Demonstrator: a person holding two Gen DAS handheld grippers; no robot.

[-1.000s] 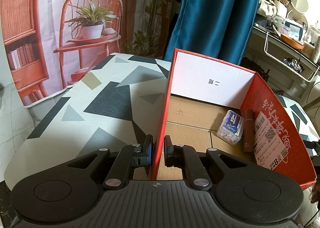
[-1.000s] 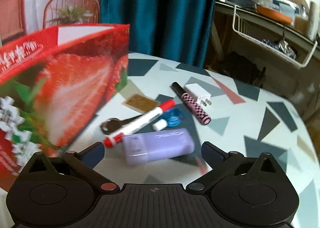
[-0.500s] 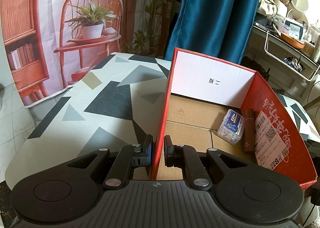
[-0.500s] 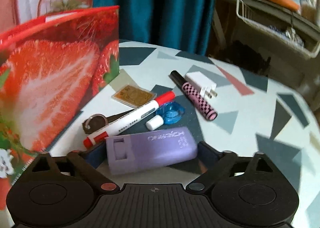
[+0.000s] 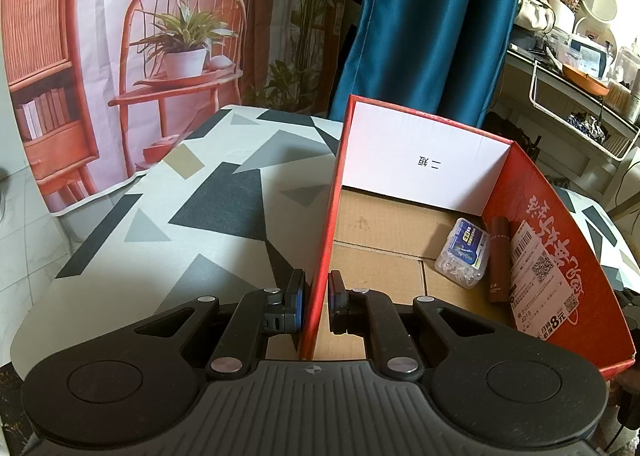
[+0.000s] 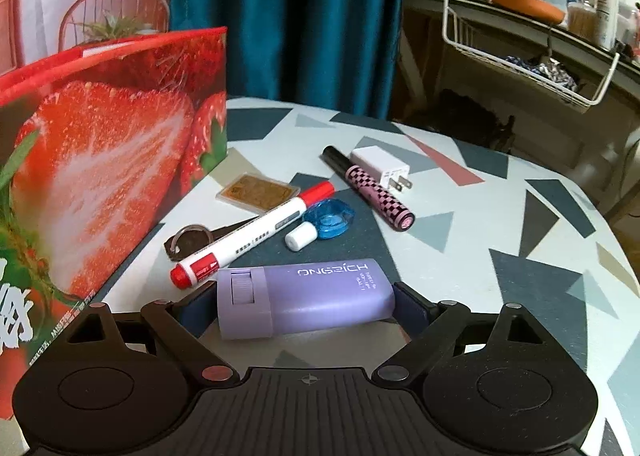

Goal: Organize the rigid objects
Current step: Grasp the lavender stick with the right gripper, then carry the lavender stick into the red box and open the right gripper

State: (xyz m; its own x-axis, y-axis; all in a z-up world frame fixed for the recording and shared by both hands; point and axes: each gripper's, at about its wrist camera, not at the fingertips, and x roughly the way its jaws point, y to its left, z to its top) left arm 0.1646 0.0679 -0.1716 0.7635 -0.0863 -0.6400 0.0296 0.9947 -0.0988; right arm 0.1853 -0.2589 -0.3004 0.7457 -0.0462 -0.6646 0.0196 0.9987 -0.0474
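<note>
Patterned tabletop [image 6: 500, 223] with grey and dark triangles, teal curtain [image 6: 296, 15] behind. Early going, judging by counts: only a clear floss-pick case [image 5: 463, 252] and a brown tube [image 5: 498, 260] lying inside the red strawberry box [image 5: 532, 215], against its right wall. Left gripper [image 5: 316, 306] pinched onto the box's left wall, steadying it. Right gripper [image 6: 306, 306] spread wide around the purple case [image 6: 304, 298], pads at either end, contact impossible to confirm, not yet squeezed or lifted. Waiting on the table beside the box: red-capped marker [image 6: 252, 234], blue correction tape [image 6: 326, 221], checkered pink tube [image 6: 372, 189], white charger plug [image 6: 382, 167], gold card [image 6: 258, 191], dark key ring [image 6: 192, 240]. Most of the sorting left to do.
</note>
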